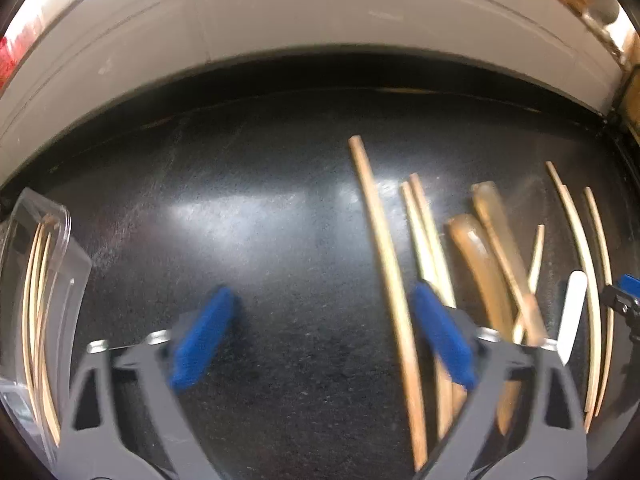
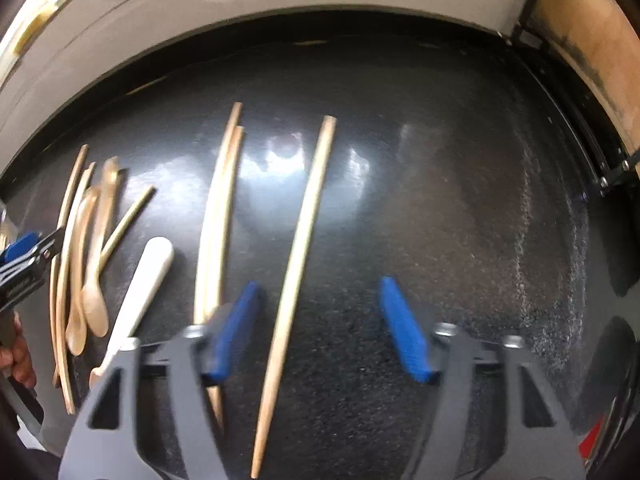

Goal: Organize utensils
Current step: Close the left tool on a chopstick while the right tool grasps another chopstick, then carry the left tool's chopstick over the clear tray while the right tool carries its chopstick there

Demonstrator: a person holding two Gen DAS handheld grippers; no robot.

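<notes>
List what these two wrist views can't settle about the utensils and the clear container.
- Clear container, left wrist view: cut off by the left edge; count of sticks inside unclear.
- Wooden spoons, left wrist view: motion blur, bowls hidden behind the left gripper.
- Paired chopsticks, right wrist view: lower ends hidden by the right gripper.
- White utensil: type unclear in both views.
</notes>
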